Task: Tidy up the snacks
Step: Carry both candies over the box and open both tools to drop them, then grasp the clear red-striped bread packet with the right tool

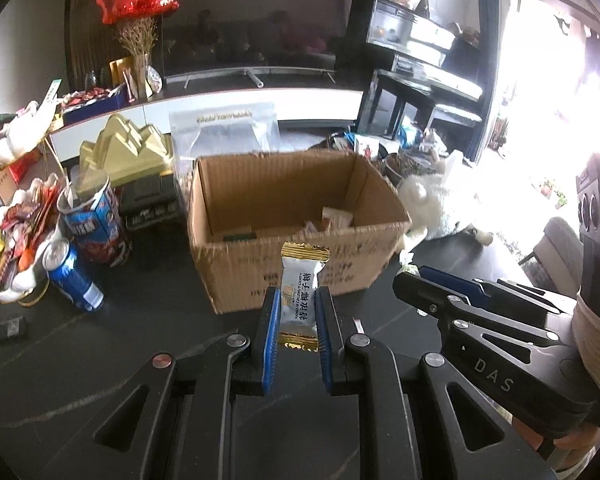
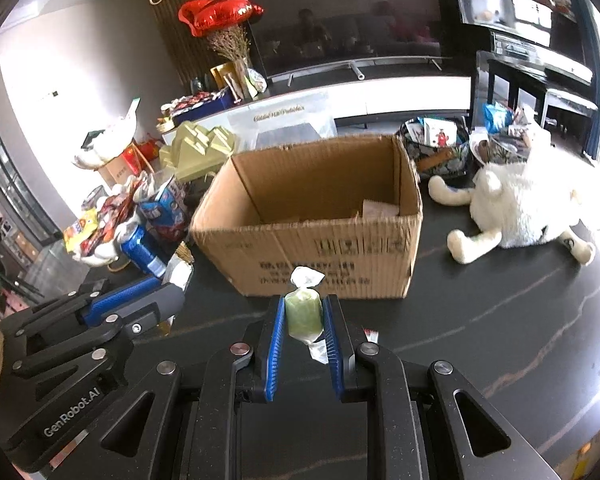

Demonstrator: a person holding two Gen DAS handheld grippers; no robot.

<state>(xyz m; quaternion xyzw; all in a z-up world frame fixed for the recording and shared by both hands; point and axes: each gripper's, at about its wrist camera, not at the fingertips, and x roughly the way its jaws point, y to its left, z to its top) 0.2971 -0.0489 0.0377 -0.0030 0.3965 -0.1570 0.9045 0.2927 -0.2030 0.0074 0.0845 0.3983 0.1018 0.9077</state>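
Observation:
An open cardboard box [image 1: 300,268] [image 2: 324,256] stands on the dark table, with a few wrapped snacks [image 1: 334,218] lying inside at its right. My left gripper [image 1: 298,300] is shut on a white and gold coconut candy packet [image 1: 302,292], held upright in front of the box's near wall. My right gripper [image 2: 304,312] is shut on a green sweet in clear wrapping [image 2: 303,312], also just short of the box. Each gripper shows in the other's view: the right one [image 1: 416,280] at the right, the left one [image 2: 168,292] at the left.
A blue can [image 1: 72,274] lies beside a torn blue snack carton [image 1: 92,220] and a heap of snack packets [image 1: 12,248] left of the box. A white plush toy [image 2: 520,208] lies to the right. Gold boxes [image 1: 128,152] and a clear bag [image 1: 224,128] stand behind.

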